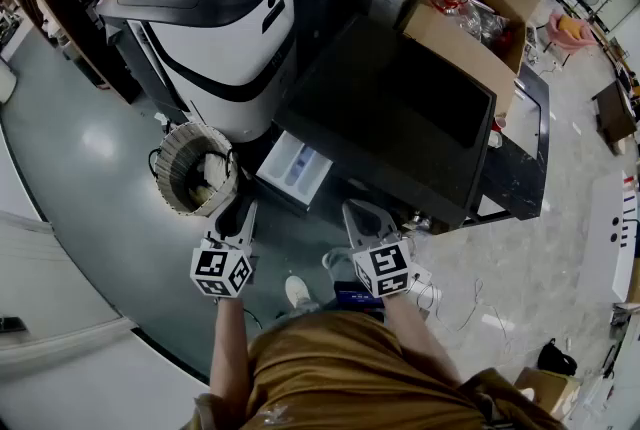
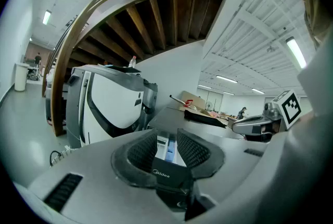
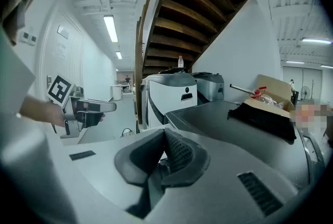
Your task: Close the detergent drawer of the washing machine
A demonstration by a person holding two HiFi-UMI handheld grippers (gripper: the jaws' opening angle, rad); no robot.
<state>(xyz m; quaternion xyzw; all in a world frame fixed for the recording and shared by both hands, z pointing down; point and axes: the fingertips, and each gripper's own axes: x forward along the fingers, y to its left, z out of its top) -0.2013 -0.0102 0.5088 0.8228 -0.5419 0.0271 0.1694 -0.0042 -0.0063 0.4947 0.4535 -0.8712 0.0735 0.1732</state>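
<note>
- One detergent drawer (image 1: 296, 168): pulled out, white inside with a blue compartment and a dark front.
- Two grippers: left gripper (image 1: 244, 212) has its fingers half apart, with the drawer at its one o'clock; right gripper (image 1: 359, 212) has its fingers together, empty.

Grey left tool (image 1: 238, 218) and right tool (image 1: 362, 218), black-and-white marker cubes (image 1: 222, 270); dark ridged pads (image 2: 193, 149); clothing (image 1: 330, 368) perhaps tan

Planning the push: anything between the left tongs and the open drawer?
Nothing visible. The left tongs sit close before the front of the drawer, jaws apart; the basket stands off to the side.
</note>
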